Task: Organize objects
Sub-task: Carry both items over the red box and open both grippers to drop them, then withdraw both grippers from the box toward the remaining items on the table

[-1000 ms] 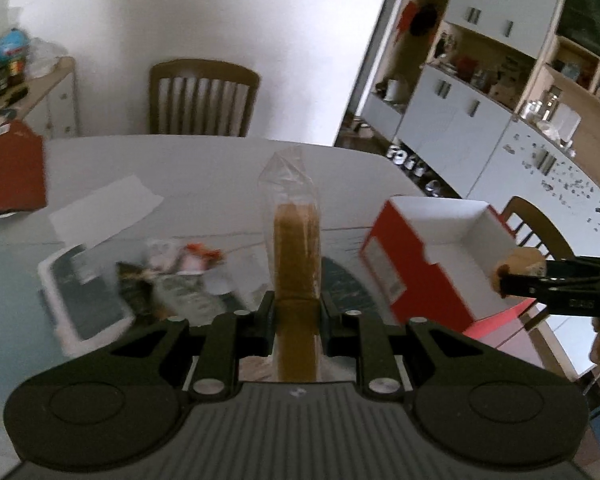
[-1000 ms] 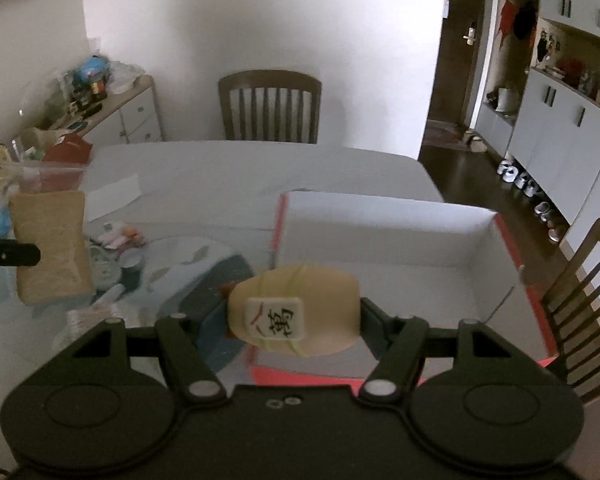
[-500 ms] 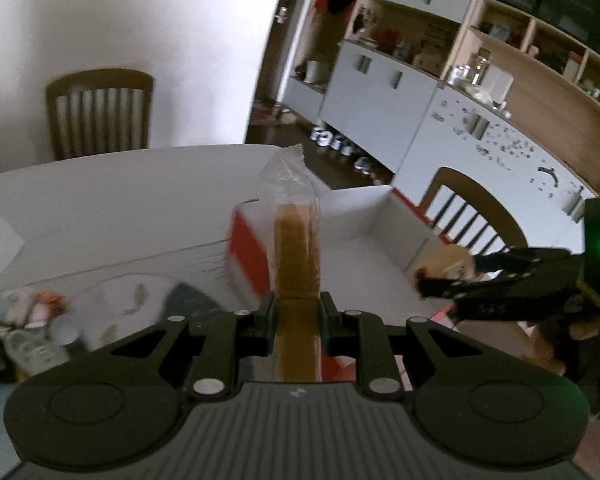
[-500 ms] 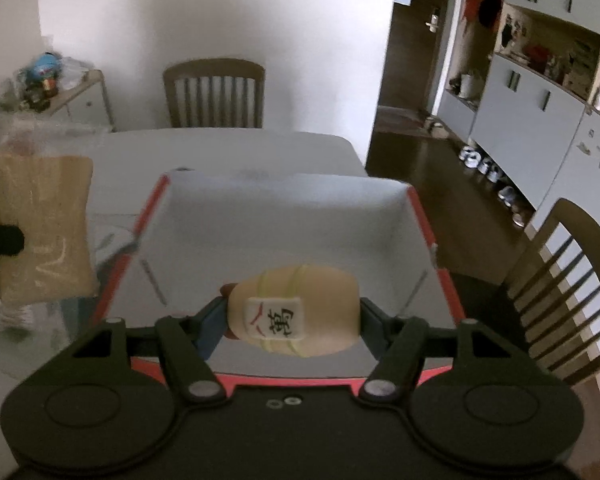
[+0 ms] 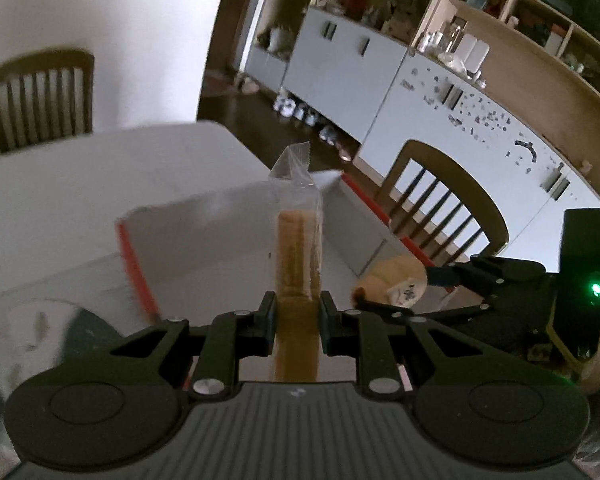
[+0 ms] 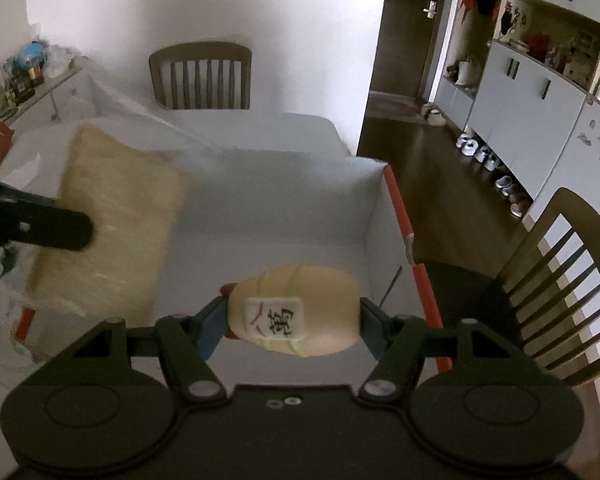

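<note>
1. Wooden slats of a chair (image 5: 40,98) are seen at the far left of the left wrist view, behind the white table (image 5: 80,184). The nearest left part of the table is blurred, and what lies there cannot be told.
2. Red-edged and white inside, an open cardboard box (image 5: 204,240) is set on the table, just past both grippers.
3. At the middle of that view, the left gripper (image 5: 298,310) is pressed together on a clear packet of tan wafers (image 5: 298,256), which is held edge-on and upright over the box.
4. To the right, the right gripper (image 5: 396,292) is seen from the side, pinching a cream toy (image 5: 394,284) close beside the packet; whether the two touch cannot be told.
5. A second wooden chair (image 5: 440,208) is placed at the right side of the table, close to the box's red edge, with grey cabinets (image 5: 440,120) behind it.
6. In the right wrist view, a cluttered sideboard (image 6: 32,80) is seen at the far left.
7. The packet of wafers (image 6: 116,216), flat-on and blurred, covers the box's left wall, with a black finger (image 6: 56,228) of the left gripper across it.
8. The right gripper (image 6: 292,320) is clamped on the cream toy (image 6: 296,312), which bears a white tile with a printed character and is held above the box's white floor (image 6: 280,224).
9. A chair (image 6: 560,280) is seen at the right, past the red rim, and shoes (image 6: 484,160) are lined up on the dark floor by the cabinets.
</note>
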{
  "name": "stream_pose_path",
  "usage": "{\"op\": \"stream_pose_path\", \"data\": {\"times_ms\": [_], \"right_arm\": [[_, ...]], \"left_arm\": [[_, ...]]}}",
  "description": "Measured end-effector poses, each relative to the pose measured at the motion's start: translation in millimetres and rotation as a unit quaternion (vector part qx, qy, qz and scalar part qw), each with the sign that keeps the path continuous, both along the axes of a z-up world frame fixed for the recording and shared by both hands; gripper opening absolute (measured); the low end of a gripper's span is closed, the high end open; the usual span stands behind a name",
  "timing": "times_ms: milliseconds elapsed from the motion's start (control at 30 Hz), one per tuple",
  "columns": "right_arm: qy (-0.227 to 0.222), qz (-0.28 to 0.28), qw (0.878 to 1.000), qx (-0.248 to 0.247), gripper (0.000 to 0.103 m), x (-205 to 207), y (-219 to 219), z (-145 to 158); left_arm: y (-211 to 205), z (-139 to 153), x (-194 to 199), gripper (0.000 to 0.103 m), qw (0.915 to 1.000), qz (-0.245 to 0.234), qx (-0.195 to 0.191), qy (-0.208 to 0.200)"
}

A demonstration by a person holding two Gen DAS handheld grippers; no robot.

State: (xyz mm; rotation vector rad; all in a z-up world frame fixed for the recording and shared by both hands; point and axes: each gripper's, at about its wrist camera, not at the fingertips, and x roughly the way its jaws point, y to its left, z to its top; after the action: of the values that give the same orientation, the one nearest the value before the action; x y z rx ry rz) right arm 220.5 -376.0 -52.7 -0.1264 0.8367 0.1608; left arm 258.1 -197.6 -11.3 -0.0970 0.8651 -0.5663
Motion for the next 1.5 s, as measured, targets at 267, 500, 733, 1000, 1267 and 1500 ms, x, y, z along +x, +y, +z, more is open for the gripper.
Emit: {"op": "stream_pose_path", "data": {"times_ms": [267,500,733,1000,1267,1500], "right_arm": [[0.039,0.026,0.999,-0.011,0.068,17,-3,-20],[0.072,0.054,0.996,-0.015,0.068,28,2,-32],[0.093,0.071,0.993,-0.03,0.071,30,11,-43],[0.102,0.071,0.992,-0.026,0.075,32,10,-48],[0.079,0.074,0.994,-0.023,0.084,19,1,-32],[0.054,0.076,0.996,-0.015,0.086,1,-6,-7]], "left_arm": [[-27,-43,31,0.02,0.9983,-0.011,0.043,0.037],[-30,-65,51,0.02,0.9963,-0.015,0.027,0.08],[-25,-70,62,0.022,0.9941,-0.011,0.04,0.1],[-29,-75,63,0.059,0.9898,-0.034,0.084,0.109],[-37,-65,56,0.068,0.9903,-0.04,0.1,0.088],[-24,-43,45,0.079,0.9939,-0.033,0.088,0.057]]}}
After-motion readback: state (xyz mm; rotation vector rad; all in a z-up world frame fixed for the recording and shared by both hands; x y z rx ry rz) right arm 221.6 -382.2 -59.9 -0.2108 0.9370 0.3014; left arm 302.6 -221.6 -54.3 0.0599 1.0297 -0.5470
